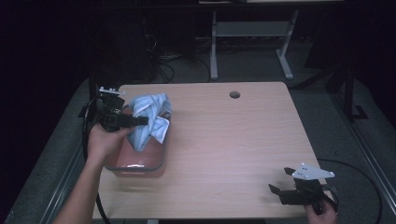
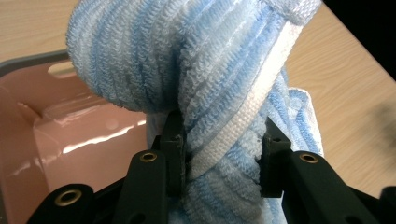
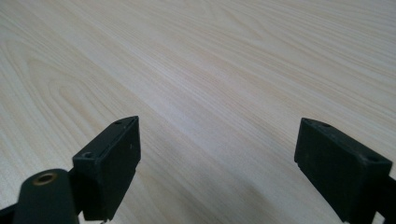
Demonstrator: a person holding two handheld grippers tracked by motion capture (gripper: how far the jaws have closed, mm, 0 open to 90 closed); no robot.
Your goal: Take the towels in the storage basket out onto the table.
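High view is showing me standing at the near edge of a pale wooden table (image 1: 224,140), a gripper in each hand. At about nine o'clock on the table, my left gripper (image 1: 142,121) is clamping a bunched blue-and-white striped towel (image 1: 149,119) and holding it just above a pink tub (image 1: 140,161) with a grey rim. The towel is hanging in a crumpled bundle, its lower folds trailing toward the tub, so I judge that I am either taking it out or putting it in; I cannot tell which.

Left gripper view is looking along my two black jaws, which are squeezing a thick twist of the towel (image 2: 219,93) between them. I am gripping the bulk of the cloth rather than one edge, probably so that the whole bundle travels together and nothing slips loose. At nine o'clock in this view, the glossy pink inside of the tub (image 2: 70,140) is lying beneath the cloth.

At about five o'clock on the table, my right gripper (image 1: 279,182) is resting low near the front edge, well apart from the tub, likely keeping out of the way. Right gripper view is showing its jaws standing wide apart with nothing between them, over bare wood grain (image 3: 210,84).
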